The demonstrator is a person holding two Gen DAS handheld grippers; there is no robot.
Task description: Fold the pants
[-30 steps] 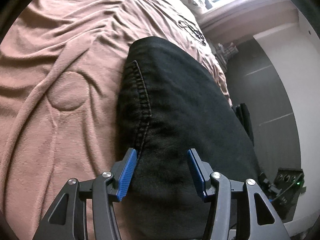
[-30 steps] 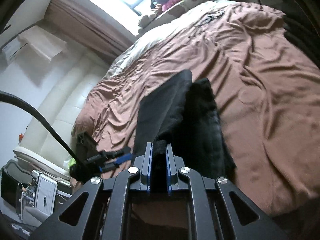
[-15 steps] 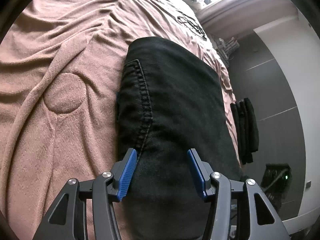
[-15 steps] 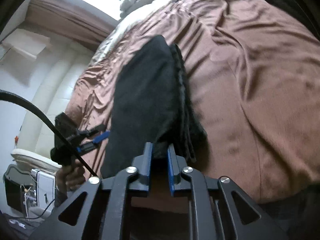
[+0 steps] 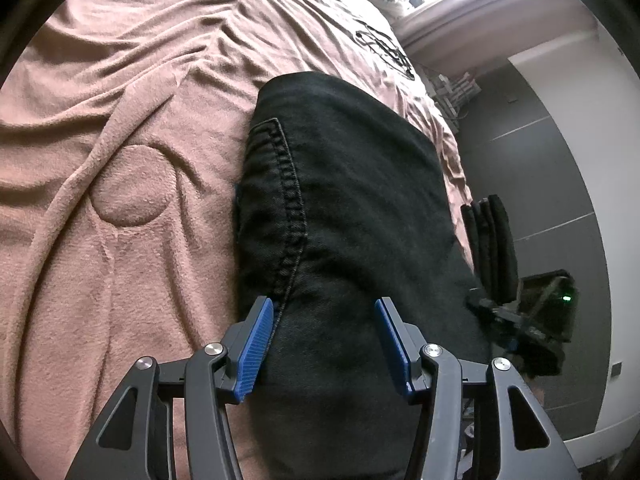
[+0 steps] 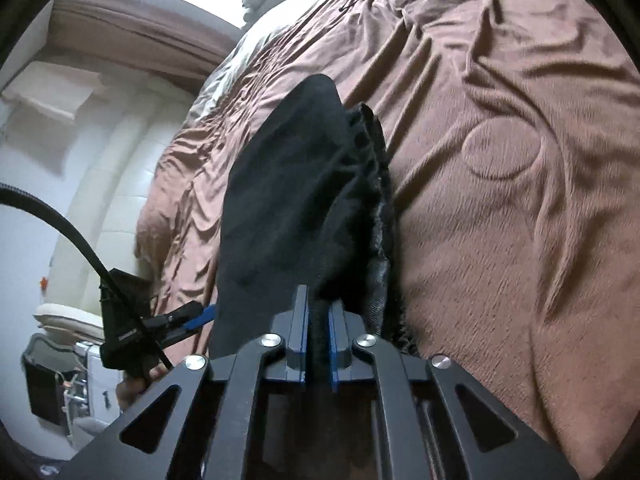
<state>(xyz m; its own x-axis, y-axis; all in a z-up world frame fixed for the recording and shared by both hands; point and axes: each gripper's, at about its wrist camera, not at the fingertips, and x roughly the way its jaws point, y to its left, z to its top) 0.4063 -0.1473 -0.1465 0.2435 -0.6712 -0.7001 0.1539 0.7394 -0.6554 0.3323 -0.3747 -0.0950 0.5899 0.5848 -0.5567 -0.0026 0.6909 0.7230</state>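
pants [image 5: 360, 216], black and folded into a thick stack, lie on the brown blanket [image 5: 132, 208] of the bed, close to its side edge, where the blanket drops toward a grey floor. a stitched pocket seam runs along the top layer. left claw [image 5: 322, 338] hangs over the near end of the stack with its blue pads spread, one pad by the seam, the other over the dark cloth; whether they touch the cloth cannot be told. right claw [image 6: 318, 330] is pressed together on a fold of the pants [image 6: 296, 200], black cloth pinched between its pads; its jaws have just been closing on that fold. from there the cloth rises in a ridge with layered edges on its right, toward the middle of the bed. a round quilted mark shows in the blanket [image 6: 520, 208] beside the stack.
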